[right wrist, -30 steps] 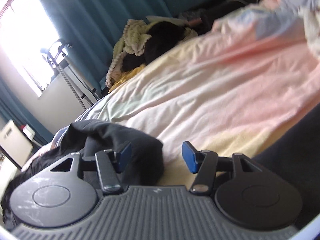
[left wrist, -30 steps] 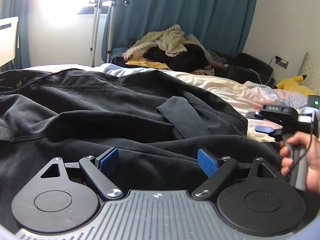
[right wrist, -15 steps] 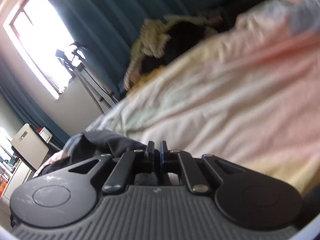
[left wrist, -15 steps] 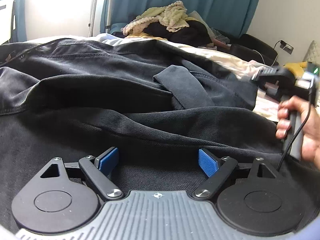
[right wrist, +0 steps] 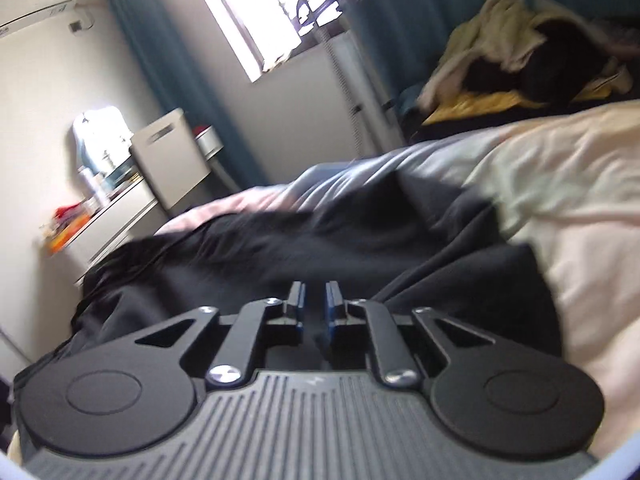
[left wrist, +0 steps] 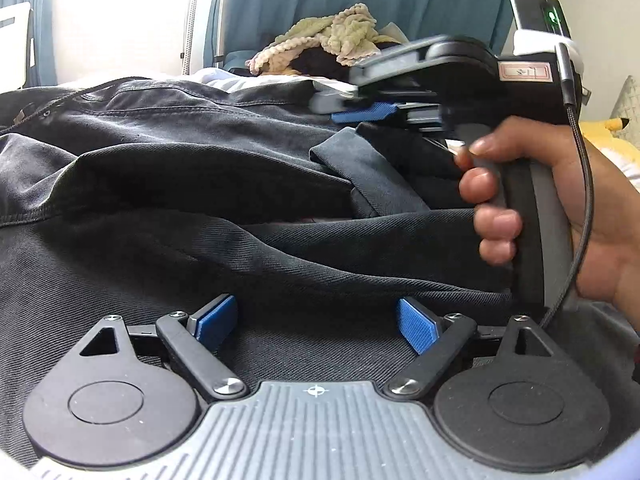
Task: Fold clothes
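Black denim jacket (left wrist: 248, 184) spread on bed; L gripper (left wrist: 316, 322) jaws wide above it. R gripper (right wrist: 315, 308), held by hand (left wrist: 560, 216), jaws pinched on jacket fabric.

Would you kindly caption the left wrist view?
Open left gripper rests on black jacket; right gripper carries its sleeve.

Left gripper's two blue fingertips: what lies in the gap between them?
Only black jacket fabric lies between the open left gripper; its pads hold nothing. The left wrist view shows this.
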{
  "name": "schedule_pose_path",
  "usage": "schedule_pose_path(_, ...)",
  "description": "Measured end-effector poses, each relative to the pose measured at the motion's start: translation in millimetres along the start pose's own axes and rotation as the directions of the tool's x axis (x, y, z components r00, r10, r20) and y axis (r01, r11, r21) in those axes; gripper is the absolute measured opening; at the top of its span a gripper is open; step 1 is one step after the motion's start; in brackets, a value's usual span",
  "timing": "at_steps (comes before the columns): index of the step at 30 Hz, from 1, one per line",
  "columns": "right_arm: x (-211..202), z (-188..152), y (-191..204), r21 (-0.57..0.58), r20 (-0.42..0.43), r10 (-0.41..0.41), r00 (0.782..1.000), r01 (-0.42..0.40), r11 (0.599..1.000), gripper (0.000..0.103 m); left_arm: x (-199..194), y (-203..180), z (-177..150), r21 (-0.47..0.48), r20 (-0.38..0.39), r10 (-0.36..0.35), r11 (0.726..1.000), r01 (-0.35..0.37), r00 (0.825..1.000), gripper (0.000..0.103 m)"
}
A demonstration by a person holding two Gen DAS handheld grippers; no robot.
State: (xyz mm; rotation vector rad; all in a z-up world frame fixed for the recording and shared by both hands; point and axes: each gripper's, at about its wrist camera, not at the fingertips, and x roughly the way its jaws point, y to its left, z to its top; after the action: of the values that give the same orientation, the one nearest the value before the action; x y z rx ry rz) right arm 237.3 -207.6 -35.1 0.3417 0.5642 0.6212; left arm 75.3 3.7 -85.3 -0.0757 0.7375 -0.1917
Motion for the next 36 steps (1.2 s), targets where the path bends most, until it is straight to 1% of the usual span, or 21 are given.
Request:
schedule_pose_path(1,-1,0,2,-0.006,0.002,0.027,1.0,-0.027,1.0,0.045,1,0,0,0.0,0.001,-0.001,1.0,0.001,1.0,0.09)
schedule_pose_path(3,-3,-1,6,-0.016,0.011,0.081,0.997,-0.08,0.997,0.057,1,0,0,-0.001,0.002,-0.003,1.0,0.003,1.0,0.091)
schedule_pose_path(6,-36,19,-11,0.075,0.189,0.098,0.977,-0.114,0.991,0.064,1,1,0,-0.007,0.002,-0.008,1.0,0.008,1.0,0.091)
schedule_pose_path(8,-60,27,-39,0.184,0.308,0.023,0.951,-0.084,0.979,0.069,1,1,0,-0.012,0.003,-0.011,1.0,0.011,1.0,0.091)
schedule_pose_path(10,-76,14,-70,0.341,0.318,-0.112,0.942,-0.003,0.94,0.071,1,2,0,-0.015,0.003,-0.013,1.0,0.013,1.0,0.091)
schedule_pose_path(12,-92,1,-102,0.49,0.305,-0.247,0.92,0.071,0.869,0.07,1,2,0,-0.016,0.003,-0.013,1.0,0.013,1.0,0.091)
schedule_pose_path(14,-108,-12,-134,0.626,0.27,-0.375,0.887,0.134,0.768,0.068,1,2,0,-0.016,0.004,-0.012,1.0,0.012,1.0,0.091)
schedule_pose_path(15,-116,-19,-149,0.686,0.246,-0.432,0.868,0.159,0.71,0.063,2,1,0,-0.014,0.003,-0.011,1.0,0.011,1.0,0.091)
schedule_pose_path(16,-124,-26,-159,0.723,0.225,-0.46,0.859,0.17,0.67,0.056,2,1,-1,-0.012,0.003,-0.009,1.0,0.009,1.0,0.092)
schedule_pose_path(17,-127,-37,-168,0.745,0.212,-0.471,0.856,0.17,0.645,0.053,2,1,-1,-0.011,0.003,-0.009,1.0,0.009,1.0,0.092)
schedule_pose_path(20,-126,-52,-173,0.761,0.172,-0.451,0.876,0.172,0.625,0.032,3,1,-1,-0.013,0.002,-0.008,1.0,0.008,1.0,0.092)
schedule_pose_path(21,-115,-50,-165,0.72,0.151,-0.435,0.888,0.203,0.664,0.02,2,2,-1,-0.016,0.003,-0.01,1.0,0.01,1.0,0.092)
schedule_pose_path(22,-105,-46,-154,0.664,0.138,-0.422,0.896,0.233,0.711,0.017,2,2,-1,-0.021,0.004,-0.013,1.0,0.013,1.0,0.092)
schedule_pose_path(24,-88,-37,-131,0.558,0.142,-0.371,0.918,0.235,0.796,0.017,1,4,0,-0.039,0.004,-0.022,0.999,0.022,1.0,0.092)
schedule_pose_path(27,-66,-32,-96,0.428,0.151,-0.305,0.94,0.215,0.878,0.018,0,9,1,-0.085,0.005,-0.038,0.996,0.039,0.999,0.092)
schedule_pose_path(28,-55,-32,-83,0.37,0.121,-0.283,0.952,0.221,0.902,0.019,0,11,2,-0.097,0.005,-0.042,0.994,0.043,0.999,0.092)
schedule_pose_path(29,-43,-33,-71,0.312,0.09,-0.262,0.961,0.222,0.924,0.02,0,12,3,-0.108,0.005,-0.046,0.993,0.046,0.999,0.092)
schedule_pose_path(31,-23,-41,-54,0.241,0.068,-0.232,0.97,0.21,0.948,0.037,0,13,3,-0.115,0.004,-0.049,0.992,0.049,0.999,0.092)
schedule_pose_path(34,-17,-46,-43,0.182,0.067,-0.19,0.979,0.175,0.968,0.041,1,12,3,-0.114,0.002,-0.048,0.992,0.048,0.999,0.092)
schedule_pose_path(35,-17,-45,-40,0.16,0.066,-0.151,0.986,0.139,0.977,0.043,1,11,3,-0.109,0.002,-0.045,0.993,0.045,0.999,0.092)
schedule_pose_path(36,-15,-44,-36,0.137,0.059,-0.111,0.992,0.103,0.985,0.049,1,10,3,-0.105,0.002,-0.043,0.993,0.043,0.999,0.093)
